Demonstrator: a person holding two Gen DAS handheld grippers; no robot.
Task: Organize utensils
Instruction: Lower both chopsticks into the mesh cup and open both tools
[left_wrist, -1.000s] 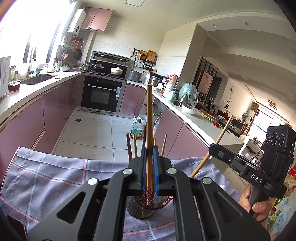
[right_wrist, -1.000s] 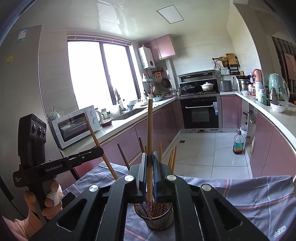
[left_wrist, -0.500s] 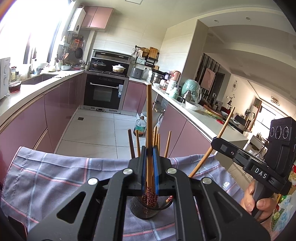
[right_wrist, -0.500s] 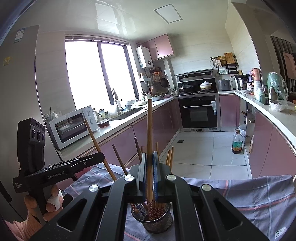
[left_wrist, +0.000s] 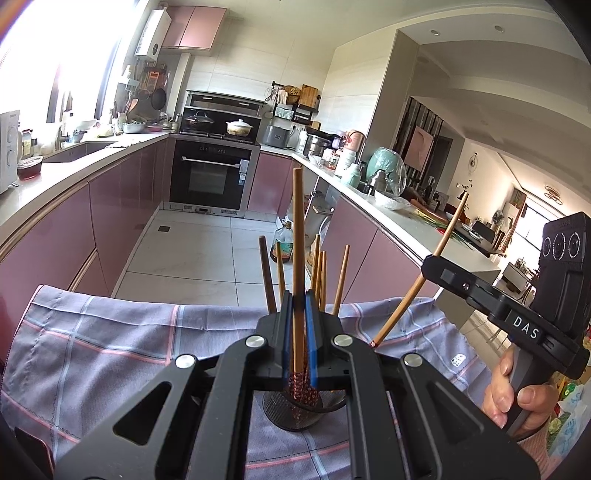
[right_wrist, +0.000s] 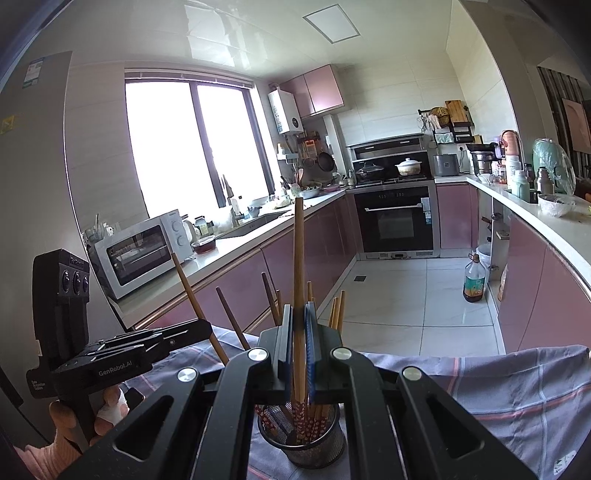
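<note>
In a kitchen with pink cabinets, two hand-held grippers meet over a black mesh utensil holder (right_wrist: 306, 441) standing on a checked grey cloth (left_wrist: 110, 347) spread across the worktop. The left hand-held gripper (left_wrist: 298, 343) is clamped on a single wooden chopstick (left_wrist: 297, 258), held upright between its blue pads, the patterned red end reaching down into the holder's mouth. The right hand-held gripper (right_wrist: 298, 354) is likewise closed on a chopstick of its own (right_wrist: 298, 280), also near vertical, its decorated end among the others in the holder. Several more chopsticks (right_wrist: 338, 308) stand loosely in the holder, leaning outward at different angles. In the left wrist view the right gripper's chopstick appears slanting, with a person's right hand (left_wrist: 513, 391) wrapped around the handle. In the right wrist view the person's left hand (right_wrist: 92, 410) grips the other handle at the lower left, near a white microwave (right_wrist: 140, 251) on the counter beyond.
</note>
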